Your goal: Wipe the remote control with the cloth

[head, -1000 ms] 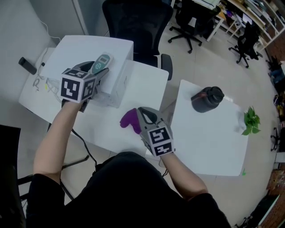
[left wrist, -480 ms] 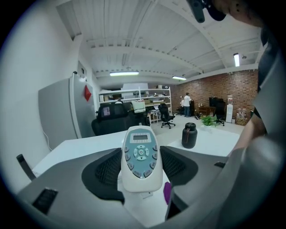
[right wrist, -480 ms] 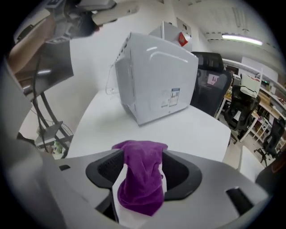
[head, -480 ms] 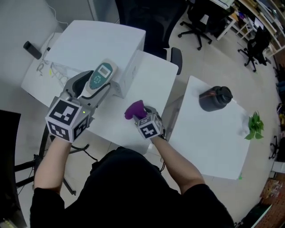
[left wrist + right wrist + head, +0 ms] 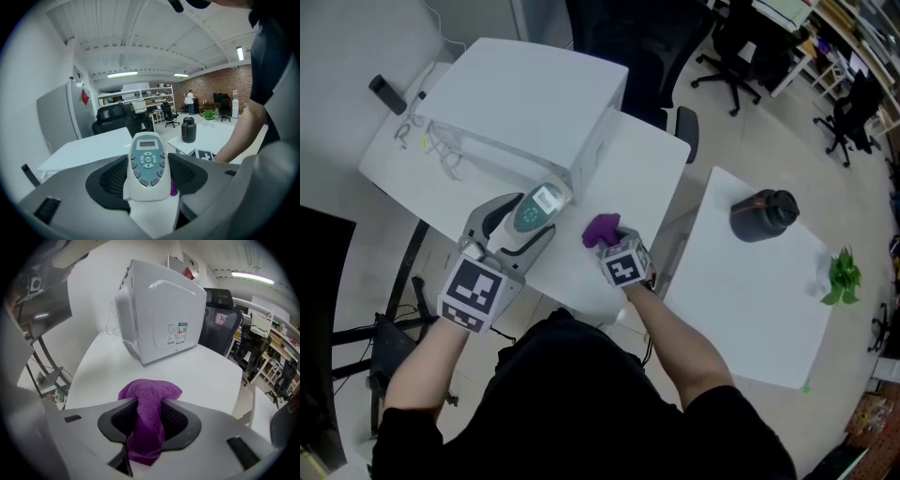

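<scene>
Well, the left tongs pinch the remote by its sides, one jaw against each edge. It lies face up between the pads with the buttons and small screen showing. Its screen end sticks out past the tips.

Just to the right, near but apart, sit the right tongs. Their jaws have just been closing with the purple cloth between them, and the pads now squeeze it into a narrow band. A rounded bunch of cloth bulges ahead of the tips, and a tail trails back between the pads towards the throat. The bunch lies off the right of the remote's screen end, with a gap between the two.

Both tongs point over the white table, the right pair tipped down more steeply. Whether the bunch rests on the table cannot be told.

Ahead of both pairs stands a white box. Its near corner is close to the remote's far end.

Well off to the right of the right tongs, on a second table, stands a black jug
</scene>
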{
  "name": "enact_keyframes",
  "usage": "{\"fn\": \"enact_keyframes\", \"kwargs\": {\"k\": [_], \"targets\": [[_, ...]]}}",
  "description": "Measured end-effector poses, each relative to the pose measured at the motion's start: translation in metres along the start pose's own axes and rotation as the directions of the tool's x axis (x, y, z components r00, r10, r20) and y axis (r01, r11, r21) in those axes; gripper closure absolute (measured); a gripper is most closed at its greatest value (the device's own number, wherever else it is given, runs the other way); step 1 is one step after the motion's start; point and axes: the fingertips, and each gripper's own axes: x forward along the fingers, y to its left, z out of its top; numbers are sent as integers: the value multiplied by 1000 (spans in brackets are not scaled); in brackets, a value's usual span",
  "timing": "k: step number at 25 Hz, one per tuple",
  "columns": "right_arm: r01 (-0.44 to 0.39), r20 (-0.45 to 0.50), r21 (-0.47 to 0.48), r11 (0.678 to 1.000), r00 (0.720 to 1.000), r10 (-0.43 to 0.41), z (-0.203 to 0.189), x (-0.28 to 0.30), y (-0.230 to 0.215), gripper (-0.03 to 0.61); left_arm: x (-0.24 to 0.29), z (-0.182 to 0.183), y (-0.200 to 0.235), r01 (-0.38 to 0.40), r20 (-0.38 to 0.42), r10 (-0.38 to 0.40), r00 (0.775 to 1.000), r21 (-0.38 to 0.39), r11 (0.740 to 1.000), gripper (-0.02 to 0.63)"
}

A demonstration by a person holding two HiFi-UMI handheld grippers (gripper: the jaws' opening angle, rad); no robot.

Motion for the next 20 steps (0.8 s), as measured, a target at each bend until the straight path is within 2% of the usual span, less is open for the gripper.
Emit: {"fn": "enact_keyframes", "kwargs": {"k": [3,6,10,13,15,17,20], "targets": [[2,95,13,1000,996,-3,16,-39,2,436,2,-13,-13,1,-18,0,1000,29,1000,357],[4,216,19,1000,976,-8,31,-91,2,439,6,-24,-33,-11,-36,13,999,71,997,357],[17,374,-9,1000,927,-13,52,-169,8,440,11,-48,-65,-47,-76,56,996,111,993,357],[18,470,-54,998,883,10,69,-220,21,440,16,-60,-86,-79,-103,100,990,189,979,357],[7,510,-102,995,859,47,79,-246,37,440,19,-67,-100,-84,-117,114,987,231,969,357],[-21,521,-159,987,847,102,88,-261,60,441,19,-70,-113,-82,-122,120,985,275,958,357],[-77,476,-244,967,859,189,92,-264,98,442,18,-66,-126,-76,-110,121,987,348,934,357]]}}
